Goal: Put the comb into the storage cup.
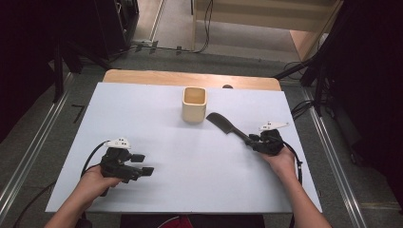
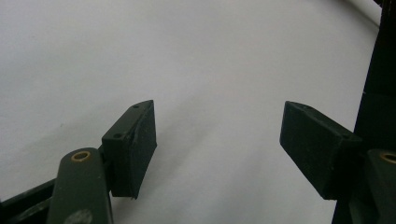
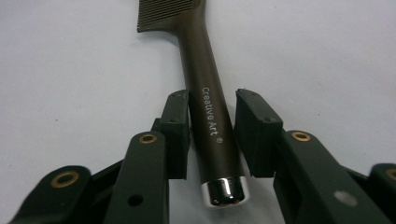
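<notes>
A dark brown comb-like tool (image 1: 228,127) lies flat on the white table (image 1: 190,190), right of centre, with its ribbed head pointing toward the cup. In the right gripper view its handle (image 3: 210,107), printed "Creative Art" and capped in chrome, runs between the jaws of my right gripper (image 3: 212,98). One pad sits against the handle and a thin gap shows at the other, so the jaws straddle it without clamping. In the high view my right gripper (image 1: 252,139) sits low at the handle's end. My left gripper (image 1: 145,164) rests at the front left, open (image 2: 219,121) over bare table.
A beige square cup (image 1: 195,104) stands upright at the back centre, just beyond the tool's head. The table's wooden far edge (image 1: 190,77) shows behind it. Dark stands and cables surround the table on the floor.
</notes>
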A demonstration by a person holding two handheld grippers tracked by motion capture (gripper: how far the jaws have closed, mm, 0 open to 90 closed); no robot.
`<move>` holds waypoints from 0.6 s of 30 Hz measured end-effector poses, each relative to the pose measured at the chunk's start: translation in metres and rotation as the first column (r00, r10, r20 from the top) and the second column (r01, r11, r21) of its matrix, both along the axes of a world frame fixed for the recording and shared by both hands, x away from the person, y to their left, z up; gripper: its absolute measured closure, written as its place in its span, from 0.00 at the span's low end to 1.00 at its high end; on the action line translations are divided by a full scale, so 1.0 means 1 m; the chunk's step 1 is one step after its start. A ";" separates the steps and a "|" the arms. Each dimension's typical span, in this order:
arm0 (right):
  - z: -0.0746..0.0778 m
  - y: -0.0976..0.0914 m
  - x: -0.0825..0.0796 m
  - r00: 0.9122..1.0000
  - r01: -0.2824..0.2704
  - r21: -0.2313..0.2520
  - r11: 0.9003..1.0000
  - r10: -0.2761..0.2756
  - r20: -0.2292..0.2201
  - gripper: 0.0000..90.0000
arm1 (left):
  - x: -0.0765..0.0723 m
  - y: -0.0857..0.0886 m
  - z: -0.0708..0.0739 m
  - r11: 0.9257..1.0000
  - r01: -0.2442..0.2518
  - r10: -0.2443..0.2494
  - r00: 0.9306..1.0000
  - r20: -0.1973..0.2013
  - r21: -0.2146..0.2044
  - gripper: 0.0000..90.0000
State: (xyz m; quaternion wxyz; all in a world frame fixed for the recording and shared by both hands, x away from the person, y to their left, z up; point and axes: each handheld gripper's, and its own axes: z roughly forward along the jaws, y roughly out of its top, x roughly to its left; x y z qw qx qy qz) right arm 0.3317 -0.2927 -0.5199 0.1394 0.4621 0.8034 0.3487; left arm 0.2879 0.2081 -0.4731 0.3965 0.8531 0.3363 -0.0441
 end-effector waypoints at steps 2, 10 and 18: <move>-0.001 -0.001 0.000 1.000 -0.010 0.008 1.000 0.010 0.002 0.73 | 0.000 0.000 0.000 1.000 0.000 0.000 1.000 0.000 0.000 0.31; 0.000 -0.001 -0.001 0.999 -0.034 0.008 0.999 0.034 -0.003 0.77 | 0.000 0.000 0.000 1.000 -0.001 0.001 1.000 0.000 0.001 0.31; 0.002 -0.001 0.001 0.999 -0.048 0.000 0.999 0.048 -0.017 0.78 | 0.000 0.000 0.000 1.000 -0.001 0.001 1.000 0.000 -0.004 0.31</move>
